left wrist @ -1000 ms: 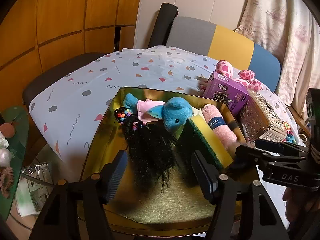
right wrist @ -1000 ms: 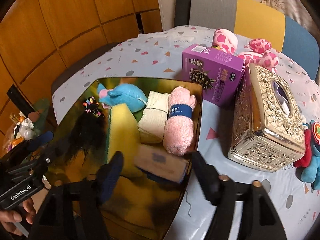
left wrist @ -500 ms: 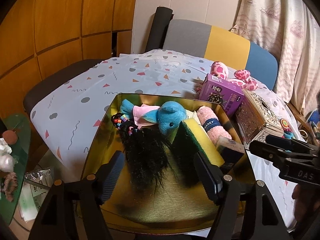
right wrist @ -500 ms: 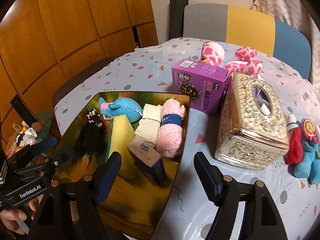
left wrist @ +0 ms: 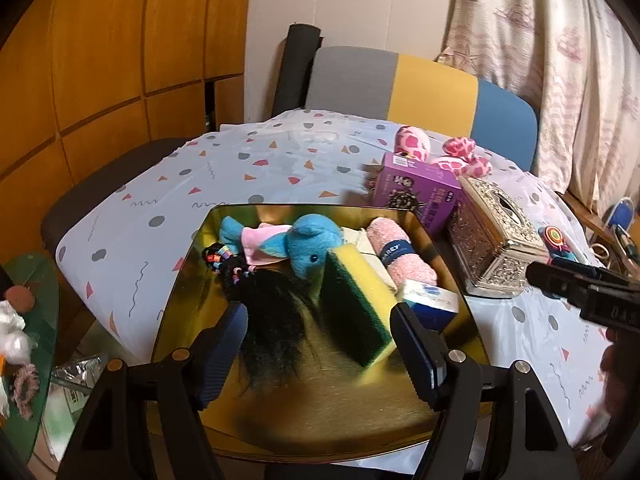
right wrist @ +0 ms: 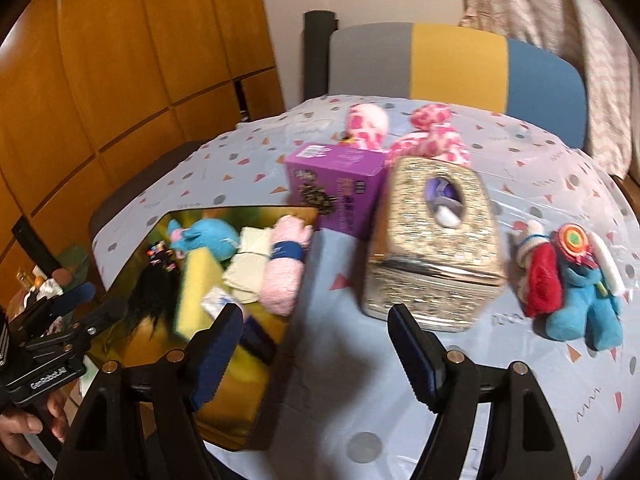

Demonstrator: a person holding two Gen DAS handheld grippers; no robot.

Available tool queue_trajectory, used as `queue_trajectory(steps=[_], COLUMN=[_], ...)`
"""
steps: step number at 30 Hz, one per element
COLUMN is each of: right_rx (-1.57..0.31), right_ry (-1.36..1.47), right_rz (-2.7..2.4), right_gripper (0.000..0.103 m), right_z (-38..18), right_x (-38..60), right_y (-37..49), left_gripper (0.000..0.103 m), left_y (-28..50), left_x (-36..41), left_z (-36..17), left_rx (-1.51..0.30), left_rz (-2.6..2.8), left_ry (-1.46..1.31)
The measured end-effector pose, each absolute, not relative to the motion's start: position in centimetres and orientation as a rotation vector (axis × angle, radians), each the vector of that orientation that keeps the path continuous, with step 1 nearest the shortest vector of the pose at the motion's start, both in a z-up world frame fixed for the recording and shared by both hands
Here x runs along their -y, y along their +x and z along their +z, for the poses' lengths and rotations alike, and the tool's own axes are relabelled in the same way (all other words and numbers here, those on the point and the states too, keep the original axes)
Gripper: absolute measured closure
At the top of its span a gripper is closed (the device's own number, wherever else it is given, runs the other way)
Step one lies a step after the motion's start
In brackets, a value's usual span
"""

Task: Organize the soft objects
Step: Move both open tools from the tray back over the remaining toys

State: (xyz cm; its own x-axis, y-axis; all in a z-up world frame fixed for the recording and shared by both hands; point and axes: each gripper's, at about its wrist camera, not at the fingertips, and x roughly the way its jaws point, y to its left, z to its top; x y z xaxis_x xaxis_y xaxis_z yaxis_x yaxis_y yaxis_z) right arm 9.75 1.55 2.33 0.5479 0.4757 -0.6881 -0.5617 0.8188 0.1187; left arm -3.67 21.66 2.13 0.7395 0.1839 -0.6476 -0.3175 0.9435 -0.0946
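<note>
**Gold tray packed, both grippers empty above it**

The left gripper (left wrist: 318, 350) hangs over the near end of the gold tray (left wrist: 320, 416), jaws spread wide with nothing between them. The right gripper (right wrist: 316, 350) is over the patterned tabletop (right wrist: 352, 364) just right of the tray's edge, jaws wide as well, holding nothing.

Six soft things sit in the tray. One black wig (left wrist: 276, 320) lies with its long axis running from the beaded end at the far left toward the near rim, its hair fanning out at the left gripper. One blue elephant plush (left wrist: 308, 240) lies crosswise along the far wall, head toward the right. One yellow-and-green sponge (left wrist: 360, 300) stands tilted on edge, its long side running near to far, green face to the left. One cream folded cloth (right wrist: 248, 264) lies behind it, and one pink rolled towel (left wrist: 400, 256) with a blue band lies lengthwise along the right wall. One small white-and-blue block (left wrist: 430, 304) rests at the towel's near end, touching the sponge.

Outside the tray, on the tabletop: one purple box (right wrist: 336, 188), one silver tissue box (right wrist: 436, 240) just beside it, one pink spotted plush (right wrist: 400, 132) behind both, and farther right a blue plush (right wrist: 580, 304) with a red-and-white toy (right wrist: 538, 280) against it.
</note>
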Motion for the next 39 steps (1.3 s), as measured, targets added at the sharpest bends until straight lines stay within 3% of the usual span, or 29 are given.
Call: queue_trajectory(steps=[24,39], right_rx=[-0.681,-0.776], right_ry=[0.044,0.514], right_rz=[0.038,-0.129], right_gripper=[0.027,0.027], right_z=[3.0,-0.7], right_x=[20.5,30.8], right_y=[16.6,17.4], left_gripper=[0.029,0.029], left_y=[-0.6,2.2], left_x=[-13.1,-7.5], left_z=[3.2,2.2], left_rx=[-0.708,-0.757], left_rz=[0.09,-0.021], left_ry=[-0.019,0.06])
